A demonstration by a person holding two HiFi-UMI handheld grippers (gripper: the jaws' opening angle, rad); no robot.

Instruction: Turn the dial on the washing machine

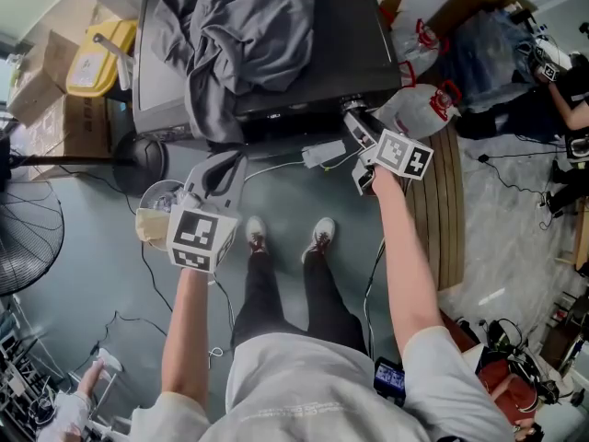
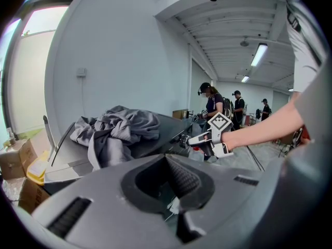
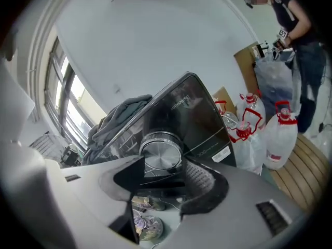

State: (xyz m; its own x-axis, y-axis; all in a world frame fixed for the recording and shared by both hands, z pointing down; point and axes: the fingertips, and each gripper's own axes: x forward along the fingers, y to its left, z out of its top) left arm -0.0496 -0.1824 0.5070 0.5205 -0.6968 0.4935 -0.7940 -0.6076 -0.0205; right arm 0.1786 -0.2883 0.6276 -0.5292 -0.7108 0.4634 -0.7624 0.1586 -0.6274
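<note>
The dark washing machine (image 1: 350, 53) stands ahead of me with a heap of grey clothes (image 1: 235, 35) on its top. Its round silver dial (image 3: 162, 150) sits on the front panel, at the machine's front right corner (image 1: 351, 106). My right gripper (image 3: 162, 162) holds the dial between its two jaws, one against each side of the rim; in the head view this gripper (image 1: 357, 122) reaches up to the panel. My left gripper (image 1: 228, 159) hangs lower left, away from the machine, its jaws (image 2: 166, 158) together and empty. The left gripper view also shows the right gripper (image 2: 199, 139) at the dial.
Large water jugs (image 1: 419, 109) with red caps stand right of the machine beside a wooden pallet (image 1: 446, 210). A bowl (image 1: 156, 196) and cables lie on the floor at left, near a fan (image 1: 23, 238) and cardboard boxes (image 1: 55, 109). Other people (image 2: 212, 105) stand behind, at right.
</note>
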